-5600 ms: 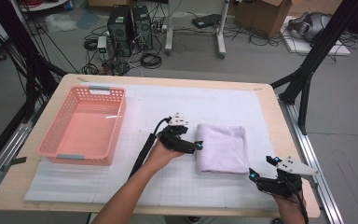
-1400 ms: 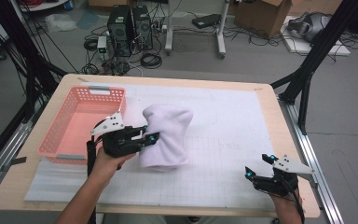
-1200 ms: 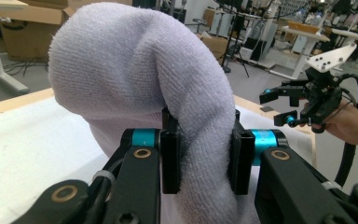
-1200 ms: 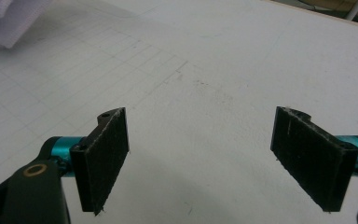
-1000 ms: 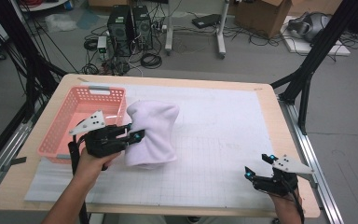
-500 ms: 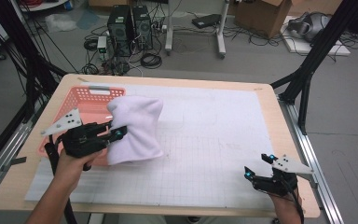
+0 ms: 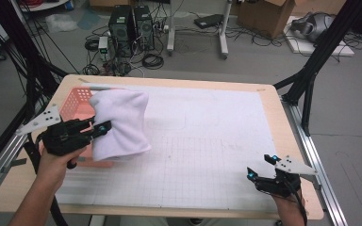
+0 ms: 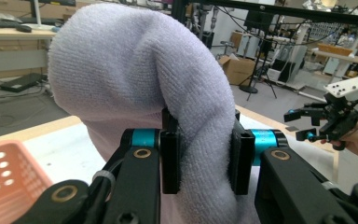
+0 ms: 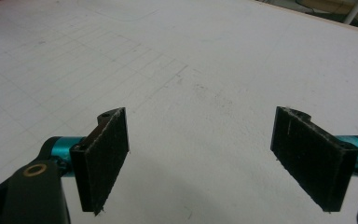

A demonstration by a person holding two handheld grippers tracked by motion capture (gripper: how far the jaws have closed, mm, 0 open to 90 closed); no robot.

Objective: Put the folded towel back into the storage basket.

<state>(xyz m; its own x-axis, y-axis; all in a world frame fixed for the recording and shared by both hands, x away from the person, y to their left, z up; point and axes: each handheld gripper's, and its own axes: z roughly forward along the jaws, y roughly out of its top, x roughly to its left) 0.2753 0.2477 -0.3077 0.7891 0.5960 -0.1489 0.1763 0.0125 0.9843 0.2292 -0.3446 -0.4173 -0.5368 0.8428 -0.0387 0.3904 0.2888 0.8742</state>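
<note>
Room: workshop floor behind the table, with one pair of black computer towers [image 7: 131,26] amid loose cables and one cardboard box [image 7: 264,16] near the back.
Table [image 7: 283,122]: one, light wood rim, covered by one white gridded mat [image 7: 202,141]; black frame struts stand at both sides.
Basket [image 7: 75,106]: one, pink plastic with a perforated wall, at the left end of the mat; largely covered in the high view by the towel.
Towel [image 7: 121,123]: one, white terry cloth, bunched and hanging in the air over the right part of the basket and the mat edge beside it; its lower hem is near the mat, and whether it touches cannot be told.
Left gripper [image 7: 104,128]: one, held in the person's left hand [image 7: 52,165], jaws narrowed onto a thick fold of the towel; in the left gripper view [image 8: 201,161] the cloth fills the gap between both pads and rises above them.
Right gripper [image 7: 260,170]: one, low at the near right corner of the table, well apart from the towel; in the right gripper view [image 9: 214,158] its jaws stand wide apart with nothing but bare mat between them.
</note>
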